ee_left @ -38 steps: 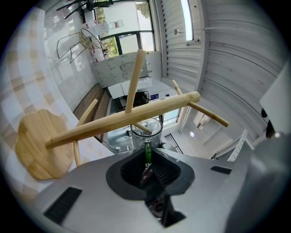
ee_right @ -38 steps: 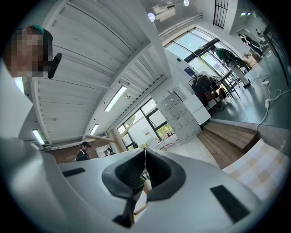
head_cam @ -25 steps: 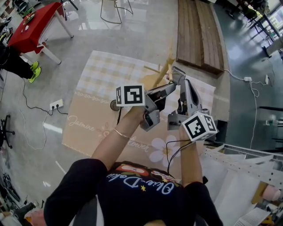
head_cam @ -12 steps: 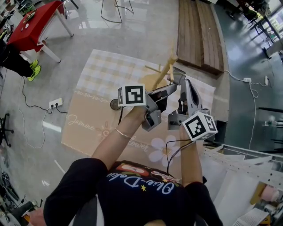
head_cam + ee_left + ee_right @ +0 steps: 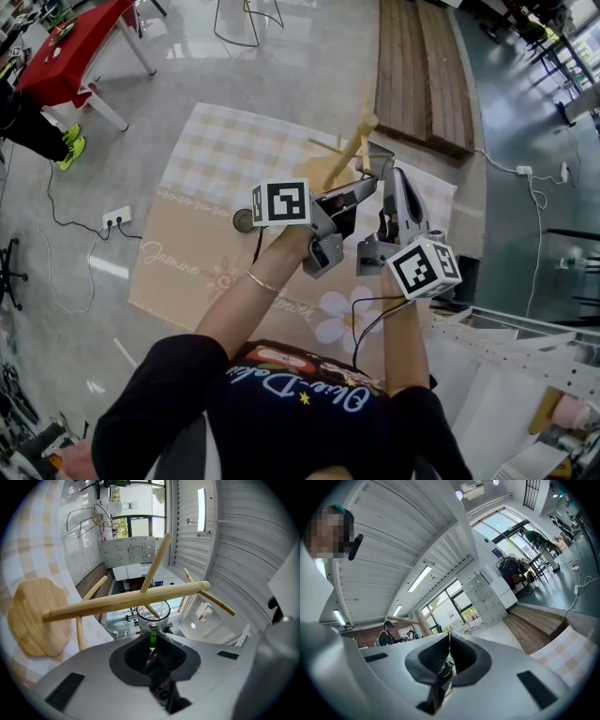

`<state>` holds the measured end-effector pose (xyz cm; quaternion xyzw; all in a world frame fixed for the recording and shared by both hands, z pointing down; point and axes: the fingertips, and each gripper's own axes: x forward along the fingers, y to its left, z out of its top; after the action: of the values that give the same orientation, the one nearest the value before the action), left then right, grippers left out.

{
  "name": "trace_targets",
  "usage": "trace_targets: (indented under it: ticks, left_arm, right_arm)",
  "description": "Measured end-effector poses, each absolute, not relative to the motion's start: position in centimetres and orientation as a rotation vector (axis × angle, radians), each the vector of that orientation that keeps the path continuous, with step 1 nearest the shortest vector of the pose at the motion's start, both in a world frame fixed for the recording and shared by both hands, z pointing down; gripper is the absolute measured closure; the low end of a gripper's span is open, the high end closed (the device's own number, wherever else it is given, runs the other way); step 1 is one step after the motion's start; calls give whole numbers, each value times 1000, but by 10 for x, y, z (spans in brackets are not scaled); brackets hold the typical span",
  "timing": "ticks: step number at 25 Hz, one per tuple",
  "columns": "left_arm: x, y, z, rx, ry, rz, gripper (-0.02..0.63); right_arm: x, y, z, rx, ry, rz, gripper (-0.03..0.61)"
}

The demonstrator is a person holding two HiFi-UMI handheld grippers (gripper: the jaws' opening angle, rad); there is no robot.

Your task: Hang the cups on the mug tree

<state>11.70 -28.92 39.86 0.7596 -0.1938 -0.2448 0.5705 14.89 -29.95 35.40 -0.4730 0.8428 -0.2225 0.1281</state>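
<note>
1. The person's forearms reach forward over a dark shirt, and each hand holds a gripper topped by a marker cube.
2. The right gripper [image 5: 449, 641] has its fingers closed together, with nothing beyond their tips. A small green bit sits low in the gap, too small to tell what it is.
3. The left gripper [image 5: 152, 644], just beside the right one, has its fingers pinched on the green handle [image 5: 152, 637] of a clear glass cup [image 5: 160, 615]. The cup sits just past the fingertips.
4. The cup is up against the mug tree [image 5: 126, 601], just beside its trunk. A short peg end shows at the cup's rim, but I cannot tell whether the cup rests on it.
5. Other pegs stick out from the trunk with nothing on them. The tree's pale wooden base [image 5: 35, 616] stands on a checked mat [image 5: 216, 150] spread on the floor [image 5: 169, 94].
6. Farther off are a wooden platform [image 5: 422, 75] and a red surface [image 5: 70, 52] on white legs.
</note>
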Motion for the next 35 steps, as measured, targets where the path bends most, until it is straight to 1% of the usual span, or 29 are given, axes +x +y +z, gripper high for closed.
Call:
trace_targets:
  ticks: [27,31,35]
  left_arm:
    - [112,-292,399,1748,-442,-668,565]
    - [110,-293,397,1758,-455,-671,557]
    - [107,-292,398,1759,-464,-671,528]
  right_arm:
    - [143,-294,362,-1385,2549,-642,568]
    - [145,-292,362,-1387,2541,-656,568]
    - [146,-289,363,-1389,2531,-669,568]
